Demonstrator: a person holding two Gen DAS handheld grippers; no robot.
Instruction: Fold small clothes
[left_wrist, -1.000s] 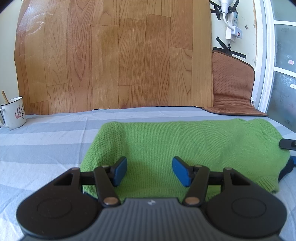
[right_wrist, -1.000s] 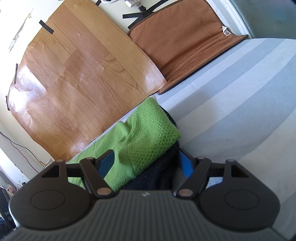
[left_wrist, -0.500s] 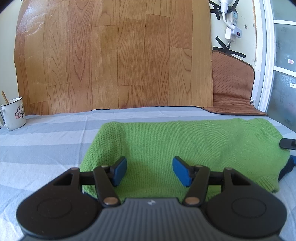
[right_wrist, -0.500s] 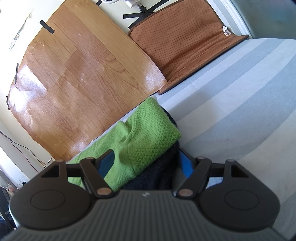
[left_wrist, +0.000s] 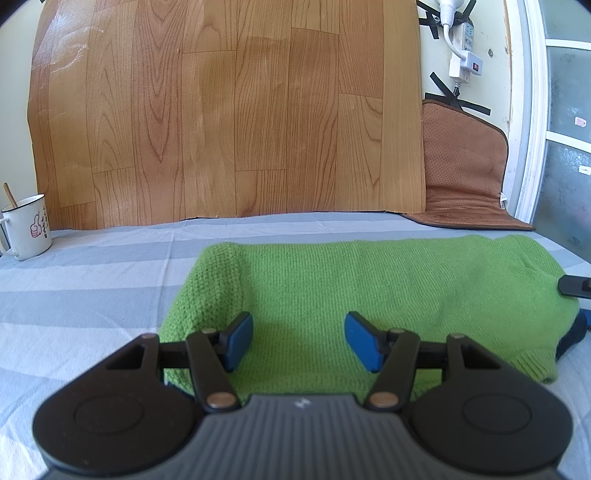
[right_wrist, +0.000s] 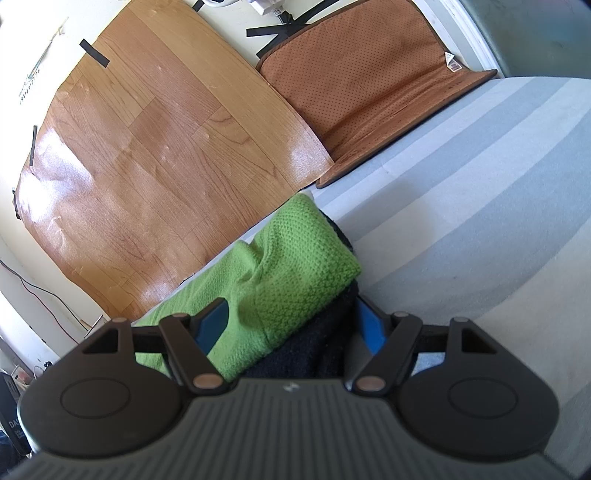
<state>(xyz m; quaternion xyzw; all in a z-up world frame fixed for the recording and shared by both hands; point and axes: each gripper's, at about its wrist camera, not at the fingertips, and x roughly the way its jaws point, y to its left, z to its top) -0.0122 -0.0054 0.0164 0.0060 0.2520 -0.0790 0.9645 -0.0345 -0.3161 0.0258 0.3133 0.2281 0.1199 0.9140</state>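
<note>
We note a thumbs-up print on the mug (left_wrist: 27, 227). Left gripper (left_wrist: 298, 341) jaws wide above green sweater (left_wrist: 369, 288); right gripper (right_wrist: 291, 325) jaws straddle its folded end, grip unclear.

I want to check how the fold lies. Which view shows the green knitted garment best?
The left wrist view: the green knitted garment lies spread nearly whole across the striped grey sheet. The right wrist view shows only one bunched end over dark fabric, between that gripper's fingers.
</note>
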